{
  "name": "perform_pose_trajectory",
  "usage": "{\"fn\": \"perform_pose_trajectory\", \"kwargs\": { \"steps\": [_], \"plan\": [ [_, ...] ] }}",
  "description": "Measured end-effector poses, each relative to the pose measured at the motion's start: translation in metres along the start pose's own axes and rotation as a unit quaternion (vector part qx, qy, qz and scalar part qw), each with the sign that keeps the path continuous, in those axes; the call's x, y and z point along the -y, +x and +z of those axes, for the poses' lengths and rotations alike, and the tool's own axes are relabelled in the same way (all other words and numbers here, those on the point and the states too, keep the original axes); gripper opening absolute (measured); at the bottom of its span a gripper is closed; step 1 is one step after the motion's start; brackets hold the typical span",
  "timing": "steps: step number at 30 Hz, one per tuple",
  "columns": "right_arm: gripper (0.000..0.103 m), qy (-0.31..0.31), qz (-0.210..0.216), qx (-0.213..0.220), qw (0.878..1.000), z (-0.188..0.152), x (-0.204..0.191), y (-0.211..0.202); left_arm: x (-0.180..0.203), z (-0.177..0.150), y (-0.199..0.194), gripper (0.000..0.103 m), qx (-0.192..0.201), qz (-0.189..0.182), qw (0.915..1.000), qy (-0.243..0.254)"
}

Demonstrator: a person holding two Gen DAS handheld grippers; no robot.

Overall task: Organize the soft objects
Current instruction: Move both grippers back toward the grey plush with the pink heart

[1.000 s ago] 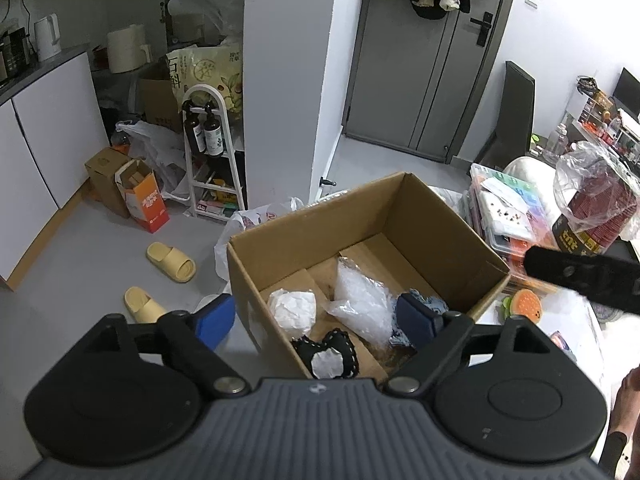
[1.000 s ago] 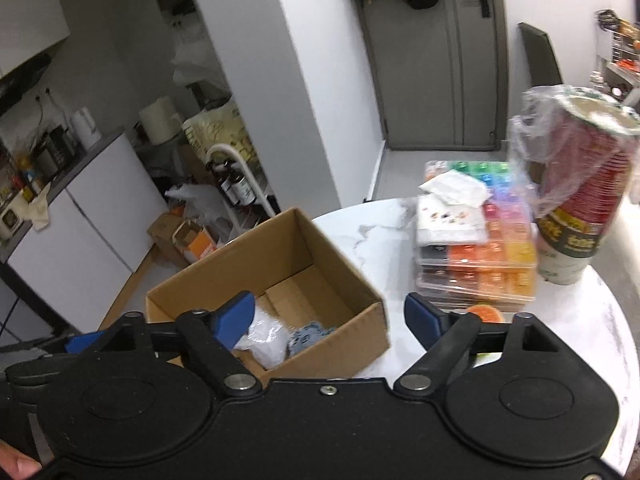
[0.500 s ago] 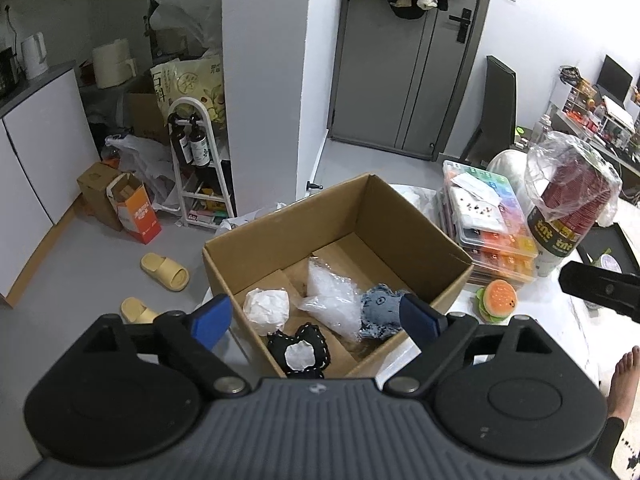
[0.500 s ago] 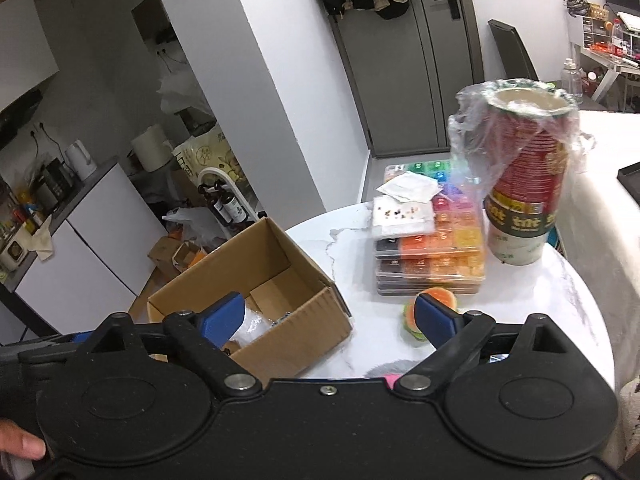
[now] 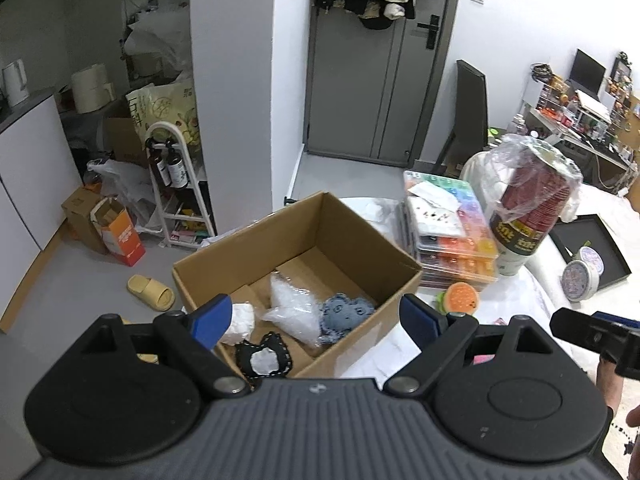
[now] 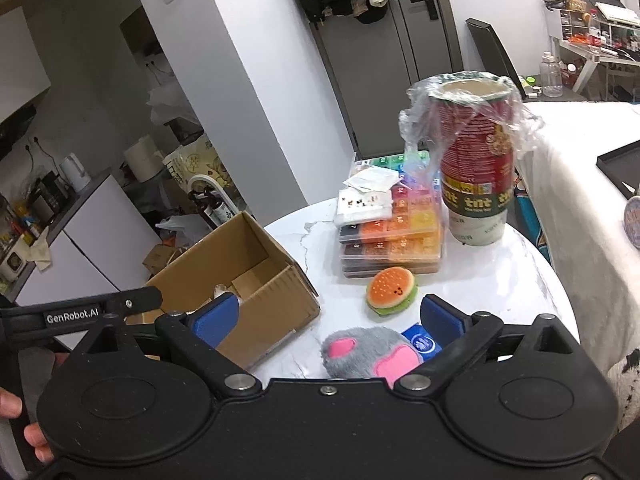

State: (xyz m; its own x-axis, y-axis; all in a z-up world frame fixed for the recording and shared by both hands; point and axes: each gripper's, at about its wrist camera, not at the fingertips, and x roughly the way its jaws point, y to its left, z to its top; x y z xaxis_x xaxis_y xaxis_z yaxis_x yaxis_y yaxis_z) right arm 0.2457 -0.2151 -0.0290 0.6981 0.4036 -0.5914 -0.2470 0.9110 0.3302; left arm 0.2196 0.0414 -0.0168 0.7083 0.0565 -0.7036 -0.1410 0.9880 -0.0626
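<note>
The right gripper's body hides the lower part of a grey plush [image 6: 362,354] with pink patches, so its shape cannot be told; only the right wrist view shows it properly, on the white table [image 6: 480,280] between the spread fingers. A blue packet [image 6: 422,342] beside it is also half covered. In the left wrist view just a pink sliver of the plush shows past the gripper.

The box [image 5: 352,236] opens fully only to the left wrist view: inside lie a blue-grey plush [image 5: 346,314], a clear bag [image 5: 294,306], a white wad [image 5: 240,322] and a black-and-white piece [image 5: 262,360], the last cut by the gripper body. From the right, the box [image 6: 256,292] shows almost none of this.

The burger toy [image 6: 391,291] lies on the table between the box and the stacked colour trays [image 6: 394,240], near a wrapped stack of cups [image 6: 476,168]; from the left it [image 5: 460,298] is partly masked.

The left gripper [image 5: 316,314] is wide and empty above the box's near edge. The right gripper [image 6: 328,314] is wide and empty.
</note>
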Motion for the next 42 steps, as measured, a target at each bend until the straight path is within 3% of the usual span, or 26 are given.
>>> {"fn": "perform_pose_trajectory", "kwargs": {
  "steps": [16,27,42],
  "plan": [
    [0.101,0.009,0.016,0.012,1.0,-0.018,0.038,-0.024,0.03,-0.016,-0.011,0.09,-0.012,-0.022,0.9988,0.043],
    [0.101,0.062,0.02,0.021,0.998,-0.036,0.073,-0.034,0.056,-0.028,-0.006,0.09,-0.009,-0.037,0.9975,0.059],
    [0.098,0.093,0.018,0.0,0.996,-0.059,0.098,-0.009,0.093,-0.047,0.031,0.09,-0.026,-0.062,0.9965,0.051]
  ]
}}
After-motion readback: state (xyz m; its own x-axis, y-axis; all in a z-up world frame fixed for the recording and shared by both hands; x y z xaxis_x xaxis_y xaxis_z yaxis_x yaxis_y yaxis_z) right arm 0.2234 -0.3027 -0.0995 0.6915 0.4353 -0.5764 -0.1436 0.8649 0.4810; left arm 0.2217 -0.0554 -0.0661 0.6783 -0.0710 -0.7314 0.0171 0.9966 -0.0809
